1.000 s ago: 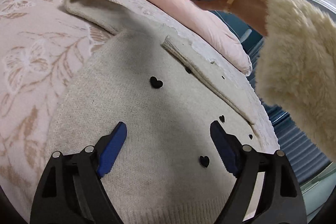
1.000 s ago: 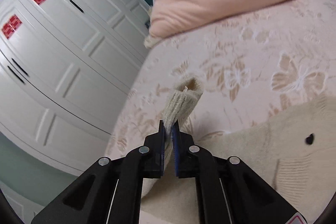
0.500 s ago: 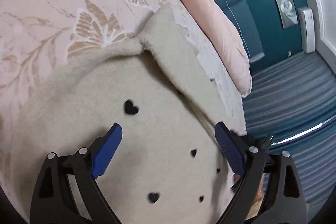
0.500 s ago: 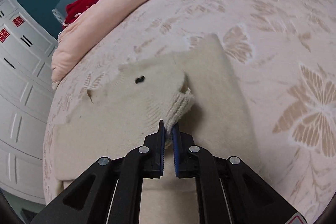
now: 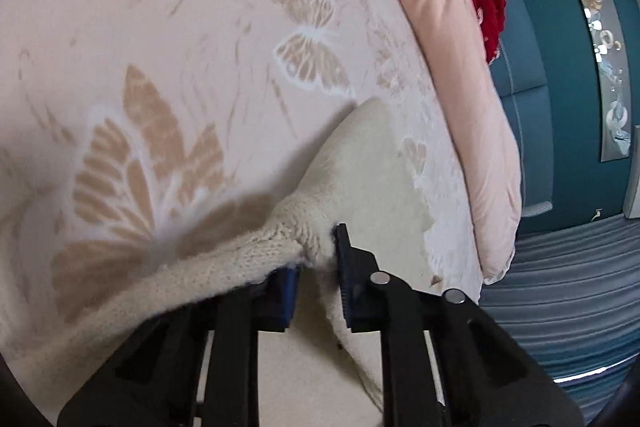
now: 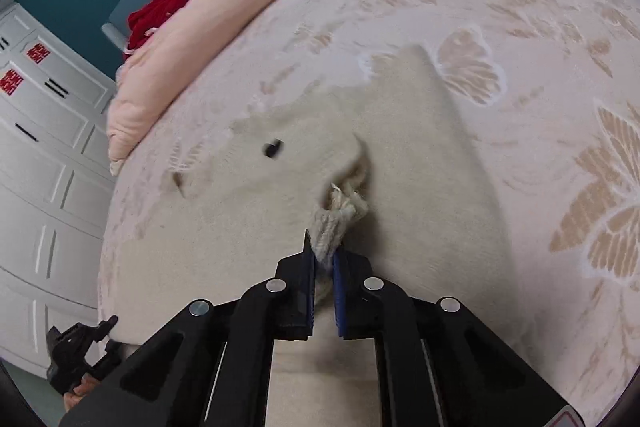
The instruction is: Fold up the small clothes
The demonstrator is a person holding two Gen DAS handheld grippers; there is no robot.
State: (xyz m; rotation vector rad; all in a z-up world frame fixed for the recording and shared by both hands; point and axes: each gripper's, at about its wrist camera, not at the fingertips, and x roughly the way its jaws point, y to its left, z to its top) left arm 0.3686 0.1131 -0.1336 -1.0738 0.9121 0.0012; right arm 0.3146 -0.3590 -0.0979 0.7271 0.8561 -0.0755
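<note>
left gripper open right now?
No, the left gripper is closed on a bunched edge of the cream sweater, knit pinched between its blue pads.

Butterfly-print bedspread [image 5: 168, 39], pink duvet [image 5: 460, 87] (rolled), red cloth [image 6: 154, 17], white wardrobe [image 6: 44, 163]

A home bedroom: floral bedspread [image 6: 500, 7], pink duvet [image 5: 452, 75], white wardrobe [image 6: 44, 163].
</note>
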